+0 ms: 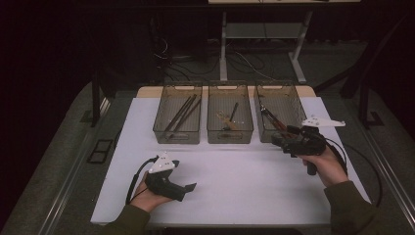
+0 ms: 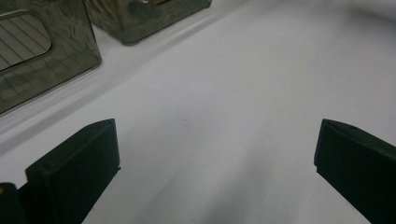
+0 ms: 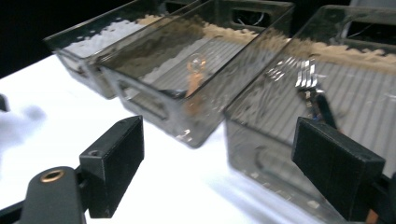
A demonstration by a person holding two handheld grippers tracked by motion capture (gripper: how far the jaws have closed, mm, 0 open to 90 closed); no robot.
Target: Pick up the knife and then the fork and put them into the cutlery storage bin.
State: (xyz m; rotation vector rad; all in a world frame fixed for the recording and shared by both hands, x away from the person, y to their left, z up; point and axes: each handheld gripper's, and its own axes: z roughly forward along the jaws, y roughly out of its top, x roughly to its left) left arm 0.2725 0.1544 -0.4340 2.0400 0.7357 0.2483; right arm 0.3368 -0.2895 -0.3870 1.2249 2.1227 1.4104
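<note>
Right gripper [image 1: 280, 139] at near edge of right bin [image 1: 280, 93], jaws wide, nothing between them. Fork [image 3: 306, 77] lies inside bin, toward 12 o'clock from jaws. Better come over near wall, then down. Left gripper [image 1: 188, 187] open, empty, low over mat [image 1: 244, 186]; free room at 6 o'clock.

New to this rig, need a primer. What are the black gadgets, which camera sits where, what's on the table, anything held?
A person holds a hand-held two-jaw gripper in each hand: left gripper, right gripper. The high view looks down from above the person's side; each gripper view comes from a camera riding on that gripper, its black jaws rising from the bottom. On the white table stand three clear bins: left bin with dark sticks, middle bin with a wooden piece, right bin with a fork. Both grippers stand open with nothing between the jaws.
</note>
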